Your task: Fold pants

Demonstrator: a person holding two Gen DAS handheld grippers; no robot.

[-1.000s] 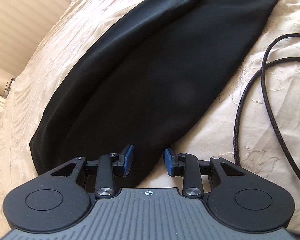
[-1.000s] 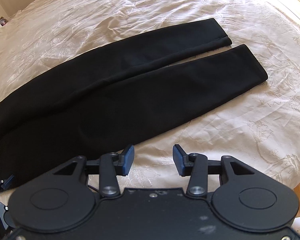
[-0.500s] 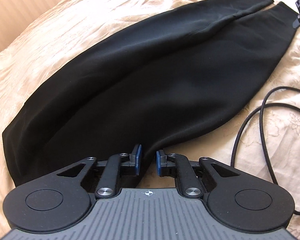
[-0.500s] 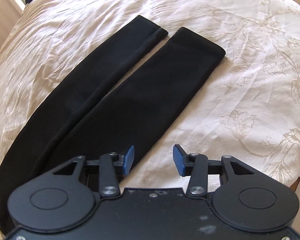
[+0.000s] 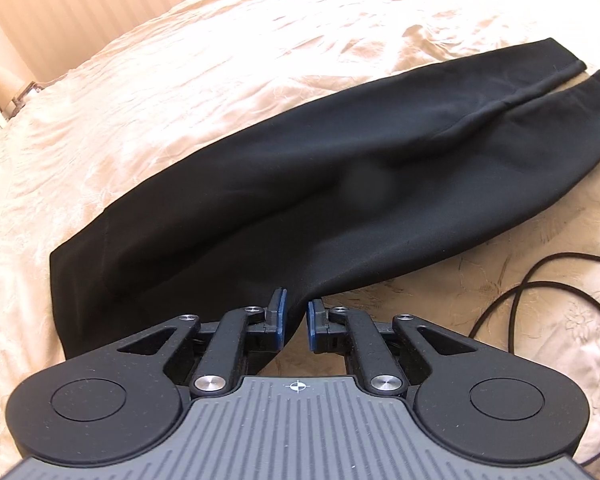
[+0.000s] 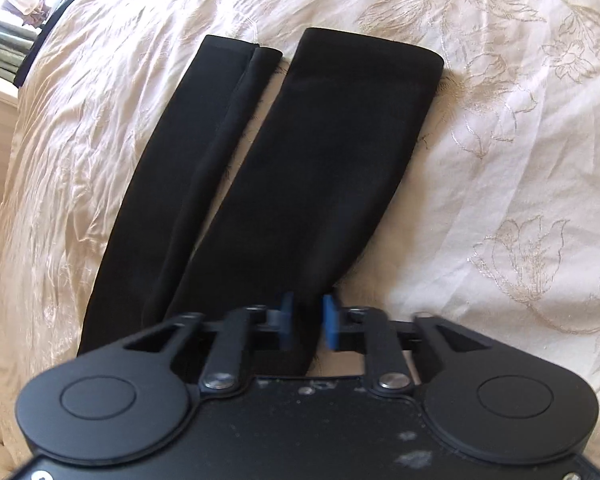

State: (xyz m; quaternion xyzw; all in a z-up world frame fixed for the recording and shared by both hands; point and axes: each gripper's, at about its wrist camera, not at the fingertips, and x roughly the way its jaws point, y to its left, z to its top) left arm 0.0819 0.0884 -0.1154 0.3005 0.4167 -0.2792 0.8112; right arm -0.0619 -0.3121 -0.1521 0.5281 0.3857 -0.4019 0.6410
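Observation:
Black pants lie flat on a cream bedspread, waist at the left, the two legs running to the far right. My left gripper is at the near edge of the waist end, its jaws narrowed to a small gap with the pants' edge between the blue pads. In the right wrist view the two legs run away from me to their cuffs. My right gripper is over the near leg's edge, jaws narrowed with black fabric between the pads. Neither pair of pads visibly pinches the cloth.
A black cable loops on the bedspread right of my left gripper. A striped wall and a lamp stand beyond the bed's far left. The bed edge and shelves show at the right wrist view's top left.
Both grippers have narrowed from wide open. The left one has drawn back to the pants' near edge. The right one has moved toward the cuffs and onto the near leg's edge.

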